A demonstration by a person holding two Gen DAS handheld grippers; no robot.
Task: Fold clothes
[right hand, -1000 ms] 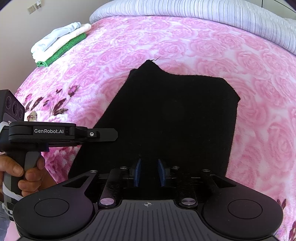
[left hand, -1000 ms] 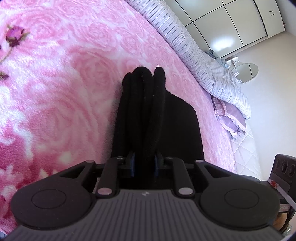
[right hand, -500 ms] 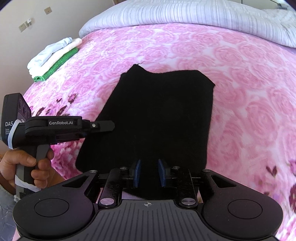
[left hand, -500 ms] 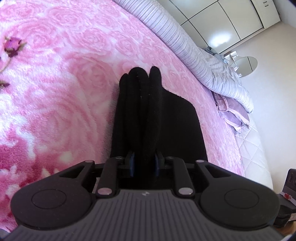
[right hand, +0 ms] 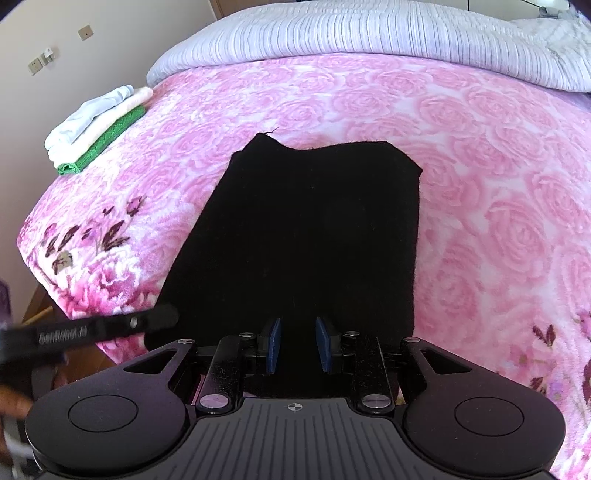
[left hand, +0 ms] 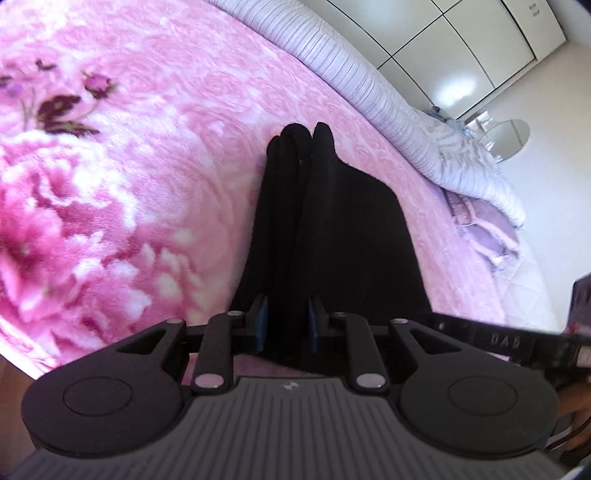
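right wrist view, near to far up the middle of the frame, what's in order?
right gripper → black garment → pink rose blanket → striped lilac bedding

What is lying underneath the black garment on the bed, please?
The black garment lies on the pink rose-patterned blanket, which shows on all its visible sides. Whatever is directly beneath the cloth is covered, as is its near edge behind the right gripper.
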